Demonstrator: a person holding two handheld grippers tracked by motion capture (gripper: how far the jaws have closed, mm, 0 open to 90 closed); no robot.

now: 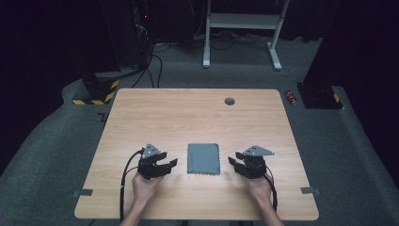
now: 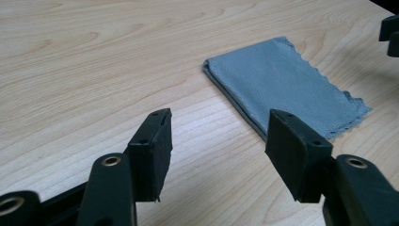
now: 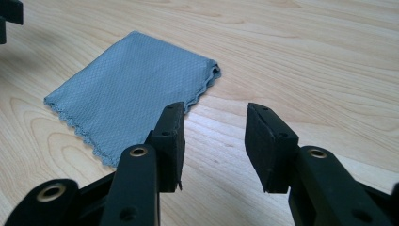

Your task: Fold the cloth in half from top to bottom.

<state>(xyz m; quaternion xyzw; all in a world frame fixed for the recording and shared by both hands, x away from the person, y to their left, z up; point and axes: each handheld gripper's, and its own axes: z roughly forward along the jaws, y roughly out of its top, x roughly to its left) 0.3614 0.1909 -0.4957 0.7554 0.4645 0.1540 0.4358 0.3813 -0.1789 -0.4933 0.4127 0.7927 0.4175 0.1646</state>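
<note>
No readable text — perhaps too small — anywhere.

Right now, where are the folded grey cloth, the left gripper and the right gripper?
folded grey cloth [image 1: 203, 158], high view, middle of its top face.
left gripper [image 1: 170, 158], high view, between its fingertips.
right gripper [image 1: 235, 158], high view, between its fingertips.

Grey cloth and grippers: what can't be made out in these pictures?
- Cloth: how many layers are folded; high view too small, gripper views show edges only.
- Small dark disc on the table: too small to identify.
- Red thing on the floor: too small, dim.
</note>
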